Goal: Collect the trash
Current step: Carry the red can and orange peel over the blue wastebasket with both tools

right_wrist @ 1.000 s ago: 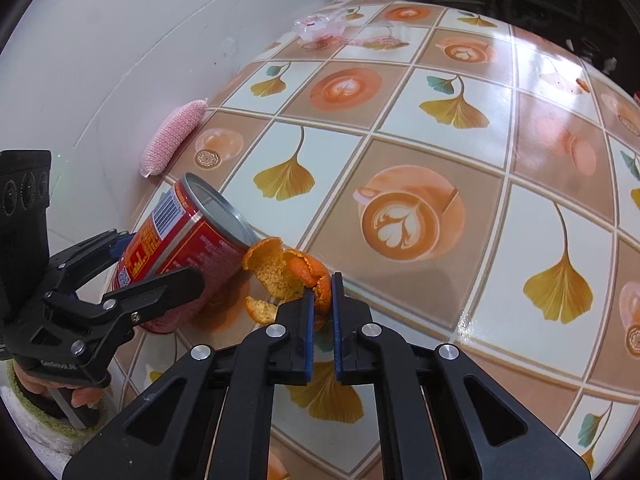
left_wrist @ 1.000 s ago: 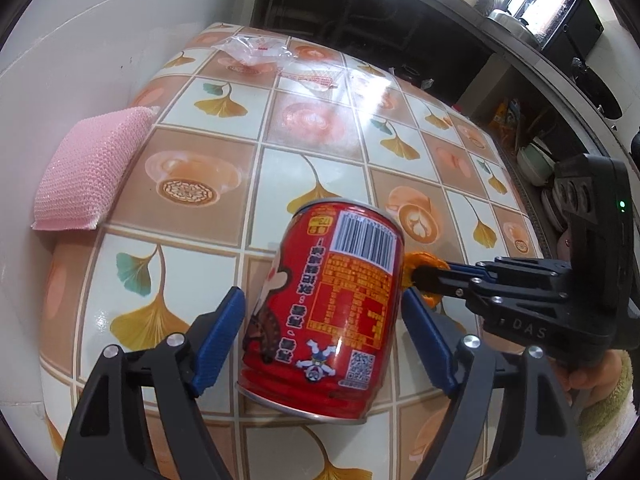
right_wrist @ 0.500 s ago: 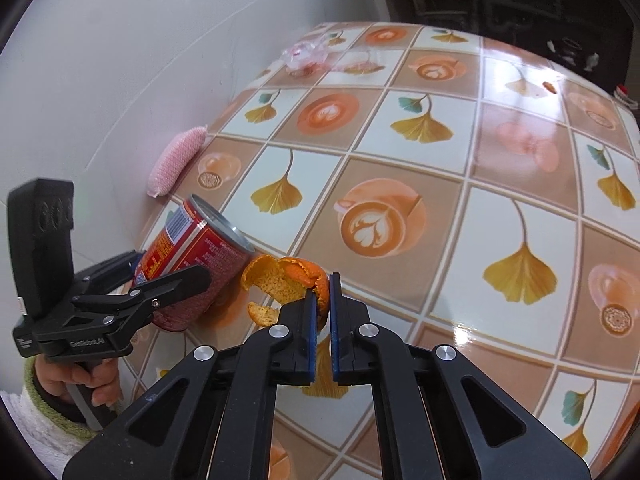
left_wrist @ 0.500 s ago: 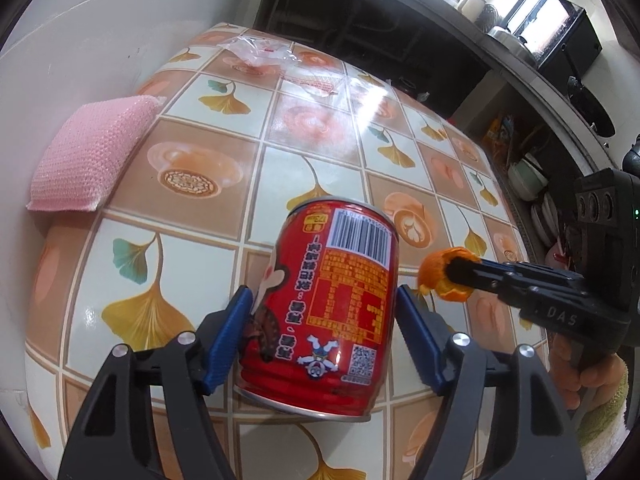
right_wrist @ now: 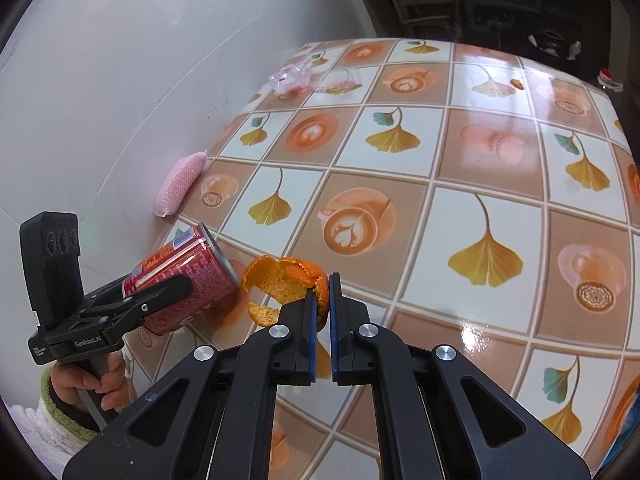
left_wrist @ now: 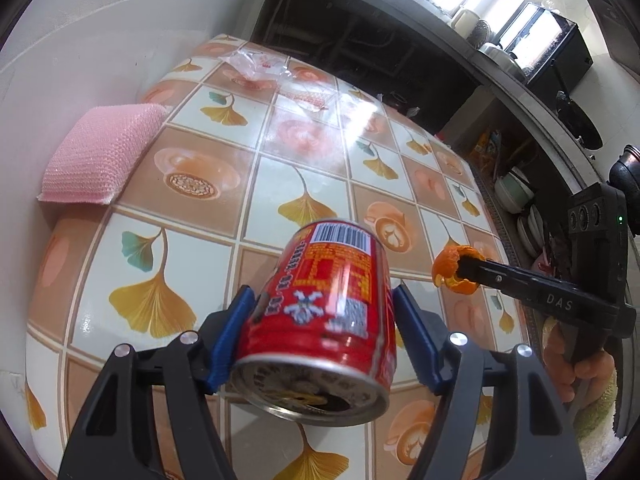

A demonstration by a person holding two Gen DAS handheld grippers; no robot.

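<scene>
Our left tool (left_wrist: 320, 332) clamps the red can (left_wrist: 320, 312); our right tool (right_wrist: 323, 300) pinches orange peel (right_wrist: 284, 280) above the tabletop (right_wrist: 500, 152).

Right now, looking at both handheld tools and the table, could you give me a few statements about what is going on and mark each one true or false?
1. The left tool holds a red can. True.
2. The right tool is empty. False: it pinches a piece of orange peel.
3. A pink sponge lies by the wall. True.
4. The can stands upright on the table. False: it is tilted in the tool, open end toward the camera.
5. A clear plastic wrapper lies at the far end of the table. True.
</scene>
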